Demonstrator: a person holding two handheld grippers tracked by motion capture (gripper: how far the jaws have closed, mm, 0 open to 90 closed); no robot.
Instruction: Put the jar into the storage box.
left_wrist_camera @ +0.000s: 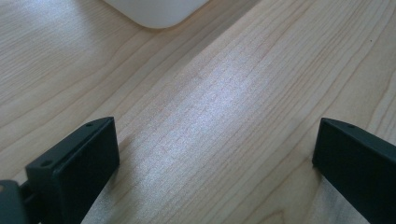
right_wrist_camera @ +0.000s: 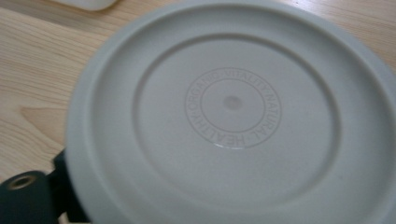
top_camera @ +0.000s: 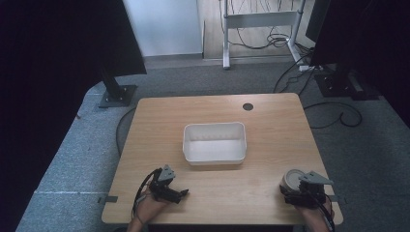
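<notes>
Item: round grey lid [right_wrist_camera: 233, 116] at right gripper [top_camera: 303, 189], white bin [top_camera: 214, 143] mid-table
Lid sits at the near right corner of the table [top_camera: 270, 121], close to the edge, apparently clamped between the right jaws, though the grip line is hidden under the rim; left gripper [top_camera: 167, 186] rests near the front edge with jaws wide apart and empty, bin corner just ahead of it. Risks, as judged: smooth raised rim may slip from a shallow pinch; a tilt in transit may drop the lid short of the bin or off the near edge; a hard landing may shove the light bin
</notes>
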